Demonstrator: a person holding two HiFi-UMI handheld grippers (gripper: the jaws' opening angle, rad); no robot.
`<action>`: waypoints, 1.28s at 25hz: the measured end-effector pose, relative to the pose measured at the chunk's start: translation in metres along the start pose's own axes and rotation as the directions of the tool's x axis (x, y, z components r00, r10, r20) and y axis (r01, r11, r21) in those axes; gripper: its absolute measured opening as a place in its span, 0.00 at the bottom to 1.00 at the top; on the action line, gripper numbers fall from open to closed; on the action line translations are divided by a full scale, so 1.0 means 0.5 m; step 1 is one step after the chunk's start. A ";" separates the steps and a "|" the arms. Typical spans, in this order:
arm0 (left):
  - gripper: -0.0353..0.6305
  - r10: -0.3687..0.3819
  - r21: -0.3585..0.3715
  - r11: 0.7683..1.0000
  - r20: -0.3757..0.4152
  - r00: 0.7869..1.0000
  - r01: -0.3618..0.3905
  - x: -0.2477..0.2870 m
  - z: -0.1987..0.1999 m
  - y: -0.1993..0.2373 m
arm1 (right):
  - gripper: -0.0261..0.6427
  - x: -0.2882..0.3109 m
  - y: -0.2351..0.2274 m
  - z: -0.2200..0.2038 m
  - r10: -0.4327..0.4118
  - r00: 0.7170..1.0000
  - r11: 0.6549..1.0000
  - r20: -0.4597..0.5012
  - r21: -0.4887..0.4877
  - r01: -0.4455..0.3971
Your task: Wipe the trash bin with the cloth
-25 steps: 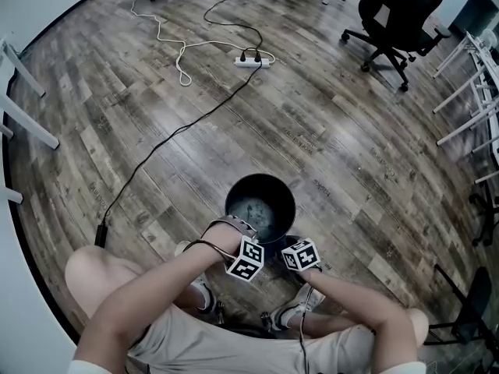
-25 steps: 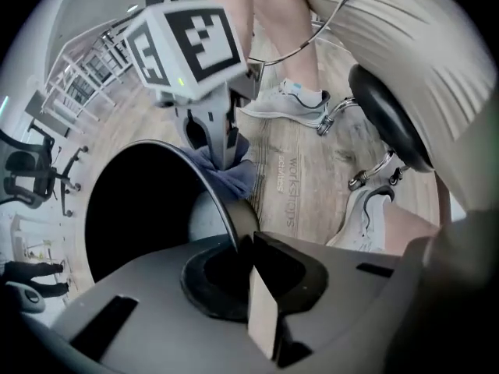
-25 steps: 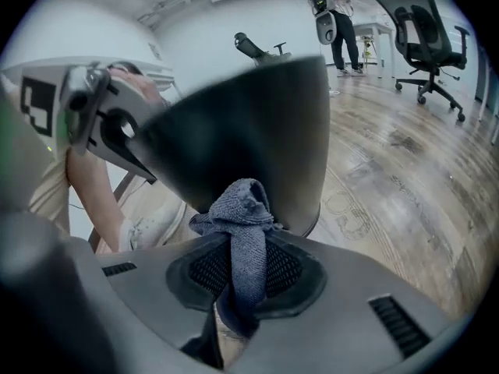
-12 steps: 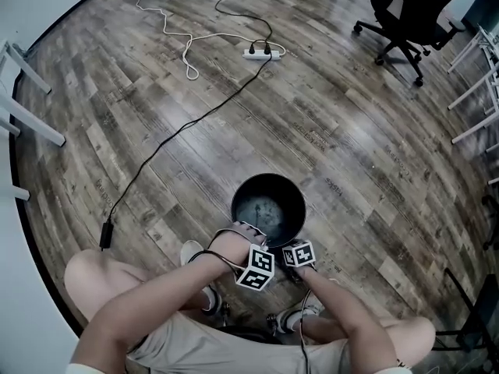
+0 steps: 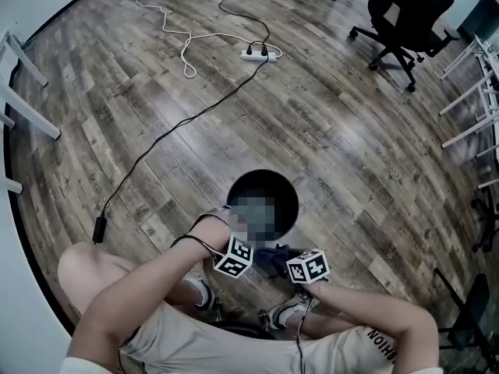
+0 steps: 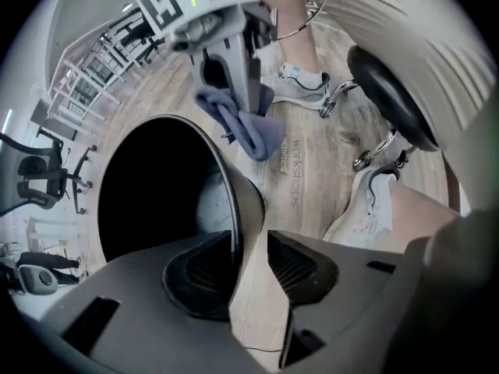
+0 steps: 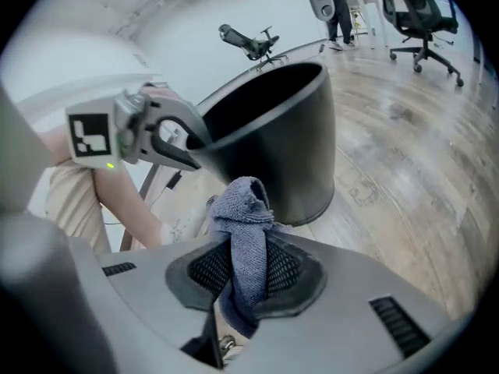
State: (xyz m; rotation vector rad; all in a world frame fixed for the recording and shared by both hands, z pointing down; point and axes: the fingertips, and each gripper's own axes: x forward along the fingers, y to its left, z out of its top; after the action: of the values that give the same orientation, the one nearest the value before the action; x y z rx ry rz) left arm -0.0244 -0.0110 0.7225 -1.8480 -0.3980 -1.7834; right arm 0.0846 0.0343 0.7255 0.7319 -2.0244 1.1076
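Observation:
The black trash bin (image 5: pixel 290 201) stands on the wood floor between the person's feet. My left gripper (image 6: pixel 251 244) points straight down over its near rim (image 6: pixel 234 209), one jaw inside and one outside. Its jaws have just been opening and the outer pad stands off the wall, so it is open. My right gripper (image 7: pixel 248 267) is shut on a blue cloth (image 7: pixel 245 209), held just off the bin's outer wall (image 7: pixel 288 146). In the head view the cloth (image 5: pixel 269 257) shows between the two marker cubes.
A black cable (image 5: pixel 156 150) runs from a white power strip (image 5: pixel 257 53) across the floor at left. An office chair (image 5: pixel 405 14) stands far right, white table legs (image 5: pixel 23 107) far left. The person's shoes (image 5: pixel 284 314) and a stool seat (image 6: pixel 390 100) sit close behind the bin.
The right gripper has drawn back from the bin wall with the cloth, which now shows between the cubes. The left gripper's cube has shifted left along the rim.

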 end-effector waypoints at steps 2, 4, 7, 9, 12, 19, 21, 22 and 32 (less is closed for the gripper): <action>0.26 0.012 -0.013 1.000 0.008 1.000 -0.012 0.002 0.001 0.007 | 0.16 -0.040 0.040 0.044 0.005 0.999 1.000 0.045 -0.011 -0.005; 0.19 0.004 -0.027 1.000 0.011 1.000 -0.003 0.001 0.006 0.012 | 0.16 -0.052 0.056 0.085 -0.004 0.996 1.000 0.088 -0.009 0.004; 0.18 -0.002 -0.009 1.000 0.000 1.000 0.002 0.001 0.009 0.011 | 0.16 -0.032 0.046 0.111 -0.024 0.996 1.000 0.086 0.006 0.023; 0.16 0.009 0.014 1.000 -0.001 1.000 -0.009 0.002 0.015 0.008 | 0.16 -0.010 0.027 0.103 -0.039 0.996 0.999 0.077 0.016 0.038; 0.13 0.012 0.036 0.999 0.010 1.000 -0.012 0.001 0.034 0.004 | 0.16 0.039 -0.014 0.081 -0.074 0.995 0.997 0.066 -0.021 0.075; 0.12 -0.014 -0.065 0.998 0.047 0.999 0.017 0.000 0.067 0.015 | 0.16 0.183 -0.113 0.017 -0.116 0.991 0.992 0.062 -0.032 0.118; 0.11 -0.014 -0.094 0.995 0.047 0.999 0.018 0.001 0.069 0.018 | 0.16 0.225 -0.135 0.001 -0.120 0.992 0.991 0.046 -0.060 0.123; 0.11 -0.015 -0.113 0.993 0.050 0.999 0.021 0.001 0.072 0.020 | 0.16 0.243 -0.148 -0.006 -0.127 0.991 0.989 0.036 -0.076 0.129; 0.14 0.029 -0.194 0.981 0.052 0.998 -0.019 0.016 0.093 0.034 | 0.16 0.285 -0.175 -0.040 -0.184 0.983 0.976 0.019 -0.111 0.185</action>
State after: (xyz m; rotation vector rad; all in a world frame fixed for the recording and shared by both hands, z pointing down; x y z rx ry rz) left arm 0.0244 0.0002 0.7285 -2.0285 -0.2277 -1.8139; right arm 0.0718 -0.0098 0.8879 0.8482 -1.9635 0.8784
